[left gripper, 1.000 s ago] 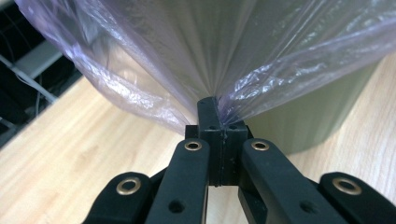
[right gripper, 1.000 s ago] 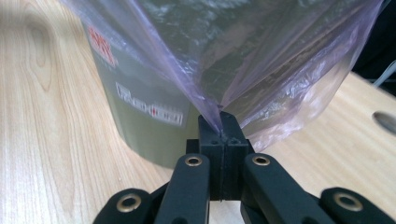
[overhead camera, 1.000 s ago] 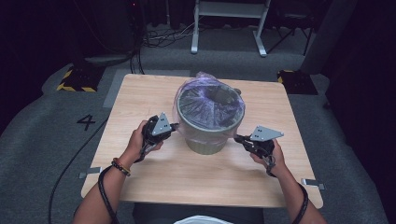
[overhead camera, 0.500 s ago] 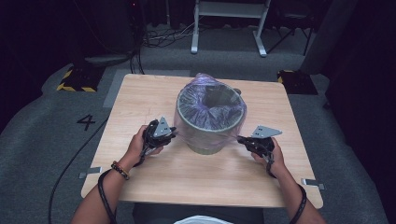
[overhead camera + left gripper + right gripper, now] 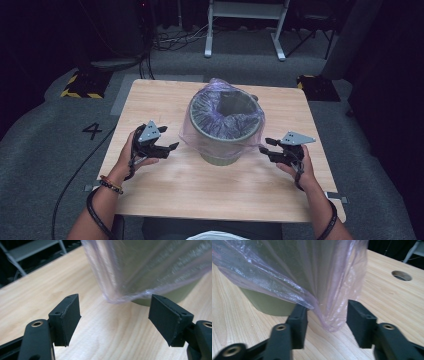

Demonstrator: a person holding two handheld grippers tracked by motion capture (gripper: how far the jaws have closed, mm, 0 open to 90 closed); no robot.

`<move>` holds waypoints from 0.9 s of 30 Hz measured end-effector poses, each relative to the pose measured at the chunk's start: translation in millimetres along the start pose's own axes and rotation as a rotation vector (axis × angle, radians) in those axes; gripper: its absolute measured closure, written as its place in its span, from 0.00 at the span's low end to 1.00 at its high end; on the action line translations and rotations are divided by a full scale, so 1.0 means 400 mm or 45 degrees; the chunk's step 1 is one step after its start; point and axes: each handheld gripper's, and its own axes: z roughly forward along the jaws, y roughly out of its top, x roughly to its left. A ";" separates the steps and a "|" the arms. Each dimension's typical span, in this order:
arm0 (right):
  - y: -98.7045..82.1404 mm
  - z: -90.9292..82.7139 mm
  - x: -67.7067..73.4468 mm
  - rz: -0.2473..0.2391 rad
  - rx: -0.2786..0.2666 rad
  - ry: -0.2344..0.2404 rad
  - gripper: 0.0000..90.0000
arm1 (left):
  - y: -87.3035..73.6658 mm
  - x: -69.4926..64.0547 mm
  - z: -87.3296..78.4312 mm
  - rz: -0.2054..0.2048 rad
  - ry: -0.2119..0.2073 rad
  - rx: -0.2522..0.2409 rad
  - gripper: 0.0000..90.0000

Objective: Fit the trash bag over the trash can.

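Between both claws [image 5: 170, 148] [image 5: 267, 148], bagged bin [image 5: 225, 125]

Black claws [image 5: 172, 146], grey plates, beaded bracelet [image 5: 110, 183]

One mark can be read: a dark numeral "4" [image 5: 93, 131], seen in the high view on the grey floor [image 5: 45, 150] just left of the counter [image 5: 165, 100]. It stands upright as seen from the person's side. Farther back on the floor, off each far corner of the counter, lies a dark mat with yellow-and-black hazard stripes [image 5: 79, 86] along its edge; the stripes carry no words. No lettering, label or brand can be made out on anything else in the high view, nor in the left gripper view or the right gripper view.
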 end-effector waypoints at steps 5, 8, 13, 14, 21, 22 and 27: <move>0.004 -0.028 -0.001 -0.031 0.011 0.008 0.42 | 0.024 0.034 -0.013 -0.109 0.007 -0.105 0.32; 0.007 -0.050 -0.016 -0.009 -0.007 -0.009 0.41 | 0.038 0.041 -0.014 -0.132 -0.005 -0.141 0.32; 0.037 -0.099 -0.054 0.057 -0.100 -0.052 0.41 | 0.050 0.013 0.002 -0.103 -0.047 -0.126 0.33; 0.048 -0.108 -0.059 0.059 -0.115 -0.061 0.41 | 0.051 0.007 0.008 -0.099 -0.068 -0.124 0.32; 0.157 -0.138 -0.070 0.038 -0.210 -0.114 0.43 | 0.054 -0.039 0.040 -0.069 -0.143 -0.100 0.28; 0.181 -0.136 -0.068 0.014 -0.219 -0.109 0.44 | 0.056 -0.043 0.041 -0.063 -0.144 -0.100 0.29; 0.280 -0.115 -0.058 -0.068 -0.245 -0.088 0.46 | 0.067 -0.063 0.051 -0.043 -0.139 -0.101 0.39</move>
